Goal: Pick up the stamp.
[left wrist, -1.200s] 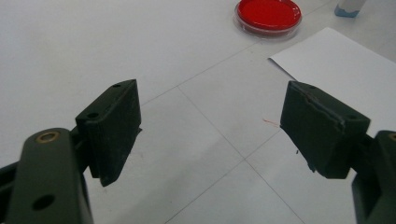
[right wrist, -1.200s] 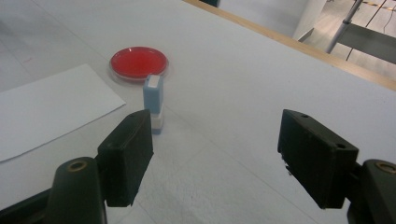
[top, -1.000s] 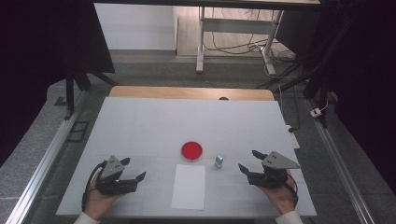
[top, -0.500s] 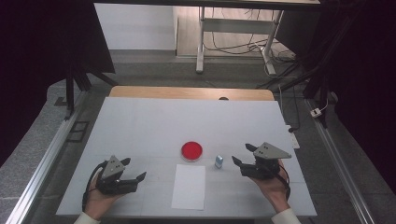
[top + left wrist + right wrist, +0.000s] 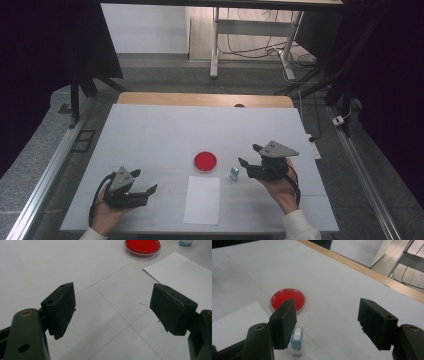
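On the white table [image 5: 165, 130] lie a round red dish [image 5: 205, 161], a small blue-and-white stamp [image 5: 234, 173] just right of it, and a white sheet of paper [image 5: 202, 199] in front. My right gripper [image 5: 248, 154] hovers just right of the stamp, open; its jaws have just been closing a little, with nothing between them. In the right gripper view the gripper [image 5: 327, 322] has the stamp [image 5: 297, 341] low beside its left jaw and the dish [image 5: 287, 293] beyond. My left gripper [image 5: 146, 180] rests open near the front left; the left gripper view shows it [image 5: 112, 307] over bare table, dish [image 5: 142, 247] and paper [image 5: 182, 275] ahead.
A wooden strip [image 5: 205, 99] runs along the table's far edge. Metal rails [image 5: 45, 175] flank the table. A white socket strip [image 5: 314, 149] lies at the right edge. Floor cables and a frame's legs [image 5: 215, 45] stand beyond the table.
The right hand has carried its gripper leftward and a little up, closer to the stamp. The left gripper has stayed where it was.
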`<state>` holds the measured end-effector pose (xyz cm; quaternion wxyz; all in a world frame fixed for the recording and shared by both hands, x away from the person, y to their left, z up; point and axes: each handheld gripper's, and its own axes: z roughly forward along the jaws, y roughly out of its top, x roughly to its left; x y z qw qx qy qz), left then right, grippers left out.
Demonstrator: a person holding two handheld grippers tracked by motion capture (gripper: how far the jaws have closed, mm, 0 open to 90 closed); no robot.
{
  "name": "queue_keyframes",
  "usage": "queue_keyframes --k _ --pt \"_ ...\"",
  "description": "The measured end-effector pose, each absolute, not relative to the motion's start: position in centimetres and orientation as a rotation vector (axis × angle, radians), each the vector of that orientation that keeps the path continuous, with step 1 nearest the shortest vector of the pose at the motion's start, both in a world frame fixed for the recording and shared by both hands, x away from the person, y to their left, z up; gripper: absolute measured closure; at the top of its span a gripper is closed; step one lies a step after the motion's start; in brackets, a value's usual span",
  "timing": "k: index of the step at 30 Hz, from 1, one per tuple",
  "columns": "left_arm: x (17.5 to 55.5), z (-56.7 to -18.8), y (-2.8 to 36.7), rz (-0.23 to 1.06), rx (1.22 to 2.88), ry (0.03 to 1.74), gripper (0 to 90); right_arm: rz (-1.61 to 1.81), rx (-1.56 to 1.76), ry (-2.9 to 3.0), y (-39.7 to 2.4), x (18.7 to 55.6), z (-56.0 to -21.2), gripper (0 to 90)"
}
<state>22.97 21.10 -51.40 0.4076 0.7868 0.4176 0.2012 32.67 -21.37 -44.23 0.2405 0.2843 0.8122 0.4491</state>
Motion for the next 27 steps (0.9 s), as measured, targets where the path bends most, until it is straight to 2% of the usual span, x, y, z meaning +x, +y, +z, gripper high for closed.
queue_keyframes --k 27 --pt "23.0 -51.7 21.0 0.509 1.999 1.053 20.6 1.118 0.79 2.443 -18.8 33.9 -46.7 33.7"
